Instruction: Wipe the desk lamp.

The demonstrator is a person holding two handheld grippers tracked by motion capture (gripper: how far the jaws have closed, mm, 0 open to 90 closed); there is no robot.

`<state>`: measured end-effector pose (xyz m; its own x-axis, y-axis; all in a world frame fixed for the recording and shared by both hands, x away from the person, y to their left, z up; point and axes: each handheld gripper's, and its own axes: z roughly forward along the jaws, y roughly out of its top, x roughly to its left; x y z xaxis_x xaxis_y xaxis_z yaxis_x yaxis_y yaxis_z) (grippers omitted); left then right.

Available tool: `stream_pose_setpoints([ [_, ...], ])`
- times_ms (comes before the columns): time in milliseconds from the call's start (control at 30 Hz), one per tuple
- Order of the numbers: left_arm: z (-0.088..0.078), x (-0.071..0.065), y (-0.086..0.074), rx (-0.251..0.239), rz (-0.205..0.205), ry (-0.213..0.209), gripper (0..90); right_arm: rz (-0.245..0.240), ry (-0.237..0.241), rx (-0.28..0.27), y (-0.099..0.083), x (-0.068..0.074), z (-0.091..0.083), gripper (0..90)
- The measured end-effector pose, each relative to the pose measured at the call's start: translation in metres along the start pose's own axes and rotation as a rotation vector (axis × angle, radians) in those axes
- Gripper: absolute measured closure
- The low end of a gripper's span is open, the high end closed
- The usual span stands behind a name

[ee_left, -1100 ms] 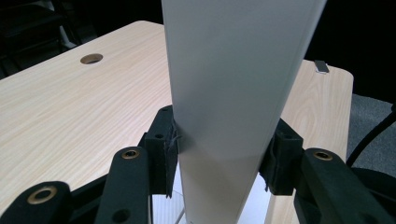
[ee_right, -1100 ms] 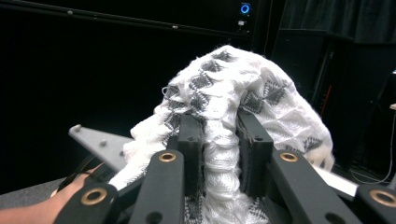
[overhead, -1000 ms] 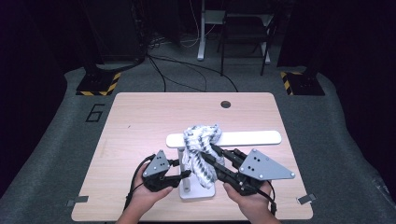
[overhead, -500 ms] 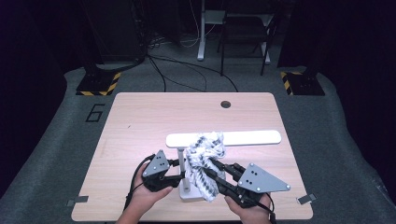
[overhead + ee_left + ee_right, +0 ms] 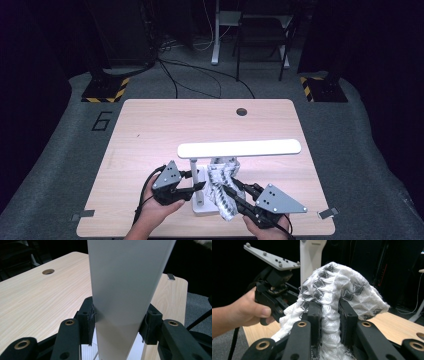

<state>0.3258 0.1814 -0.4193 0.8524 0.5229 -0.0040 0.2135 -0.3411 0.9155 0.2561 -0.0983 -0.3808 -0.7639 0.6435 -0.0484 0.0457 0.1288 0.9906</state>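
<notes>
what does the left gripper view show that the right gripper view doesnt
Left gripper view: the left gripper clamped on the lamp's flat white upright, plus the tabletop's round cable hole.
Right gripper view: the right gripper shut on the white and grey cloth, and the hand holding the other gripper.
Both: the white lamp and the wooden table.

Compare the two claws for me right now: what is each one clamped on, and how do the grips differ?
The left claw is shut on the lamp's stiff white post; the right claw is shut on the soft white-and-grey cloth. The left's jaws stand wide apart around the broad post; the right's sit close together, bunching the cloth. In the high view the left claw sits left of the lamp base, the right claw right of it. Both are hand-held, with black jaws.
</notes>
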Motion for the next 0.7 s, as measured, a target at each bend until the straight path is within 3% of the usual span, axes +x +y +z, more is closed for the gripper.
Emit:
stream_pose_setpoints([
  [167, 0.001, 0.001, -0.001, -0.003, -0.020, -0.005, 52.7, 0.014, -0.015, 0.008, -0.006, -0.002, 0.000, 74.2],
  [367, 0.002, -0.001, -0.002, 0.013, -0.006, -0.010, 46.7, 0.028, -0.040, 0.013, -0.015, -0.009, 0.000, 74.1],
  [400, 0.002, -0.001, -0.002, 0.007, -0.006, -0.012, 44.5, 0.051, -0.047, 0.024, -0.017, -0.010, -0.001, 74.1],
  [700, -0.005, -0.001, -0.002, -0.002, -0.004, 0.007, 42.2, 0.036, -0.077, 0.046, -0.027, -0.015, 0.001, 73.8],
])
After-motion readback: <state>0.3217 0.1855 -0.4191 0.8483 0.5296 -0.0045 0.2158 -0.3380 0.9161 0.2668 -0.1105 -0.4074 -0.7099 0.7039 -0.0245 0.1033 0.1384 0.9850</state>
